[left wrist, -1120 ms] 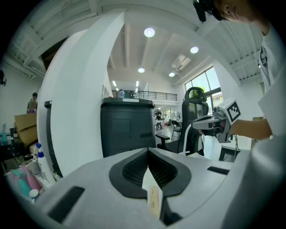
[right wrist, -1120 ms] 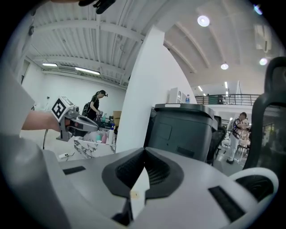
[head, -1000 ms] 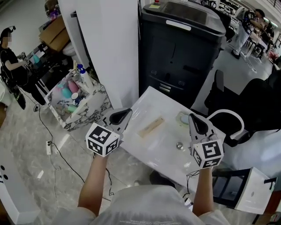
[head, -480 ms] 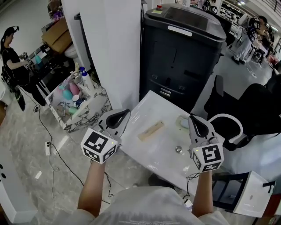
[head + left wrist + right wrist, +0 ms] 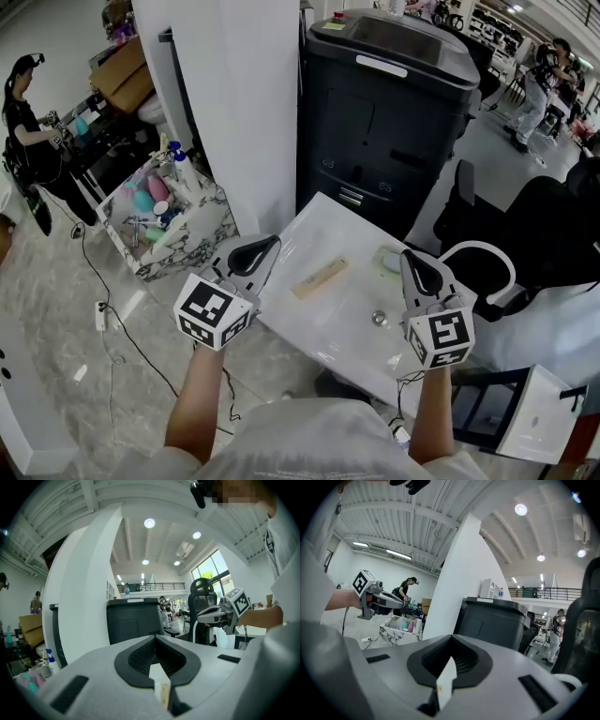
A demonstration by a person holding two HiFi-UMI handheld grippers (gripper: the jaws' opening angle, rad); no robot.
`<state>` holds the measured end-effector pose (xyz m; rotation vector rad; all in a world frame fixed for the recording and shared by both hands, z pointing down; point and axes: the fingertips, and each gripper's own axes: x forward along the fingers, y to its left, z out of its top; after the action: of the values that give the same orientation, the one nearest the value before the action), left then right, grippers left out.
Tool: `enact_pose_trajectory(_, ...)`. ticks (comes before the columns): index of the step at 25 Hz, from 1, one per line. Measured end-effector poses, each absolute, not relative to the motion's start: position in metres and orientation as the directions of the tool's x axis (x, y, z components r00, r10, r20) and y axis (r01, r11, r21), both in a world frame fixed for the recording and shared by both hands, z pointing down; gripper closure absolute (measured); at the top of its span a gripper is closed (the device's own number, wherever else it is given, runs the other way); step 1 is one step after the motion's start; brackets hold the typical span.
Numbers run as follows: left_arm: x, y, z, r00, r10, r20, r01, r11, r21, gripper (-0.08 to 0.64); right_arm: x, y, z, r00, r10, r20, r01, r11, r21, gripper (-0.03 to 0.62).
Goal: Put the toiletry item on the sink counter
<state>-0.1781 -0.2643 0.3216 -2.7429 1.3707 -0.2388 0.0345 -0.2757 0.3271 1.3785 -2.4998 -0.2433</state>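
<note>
The jaws of the left gripper (image 5: 155, 639) are pressed together with nothing between them, and the jaws of the right gripper (image 5: 451, 638) are likewise closed and empty; in each gripper view only a sliver of white surface shows below the meeting tips. In the head view both grippers hover at the near edge of a glossy white sink tabletop (image 5: 328, 323), the left one at its left corner and the right one toward its right side, each held by a bare forearm. A flat, tan, oblong toiletry item (image 5: 319, 278) lies on the tabletop between the two grippers, apart from both and angled so that its far end points up and to the right. A small round metal drain (image 5: 379, 319) sits in the white surface near the right gripper, and a pale green round object (image 5: 391, 260) rests just beyond that gripper's tips. On the floor to the left stands a marble-patterned open basket (image 5: 192, 246) filled with pink, teal and white bottles, including a white spray bottle with a blue top (image 5: 181, 167). Behind the tabletop rise a broad white pillar (image 5: 239, 103) and a large black cabinet-like machine (image 5: 394, 112). A person in dark clothes (image 5: 23, 122) stands at the far left.
</note>
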Motion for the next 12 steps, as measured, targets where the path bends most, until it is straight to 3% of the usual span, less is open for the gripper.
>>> enact_pose_trajectory(12, -0.18, -0.264, 0.332, 0.579, -0.804, 0.132, -0.798, -0.593, -0.11, 0.549, 0.034, -0.28, 0.34, -0.525, -0.833, 0.177, -0.793, 0.554, 0.253, 0.597)
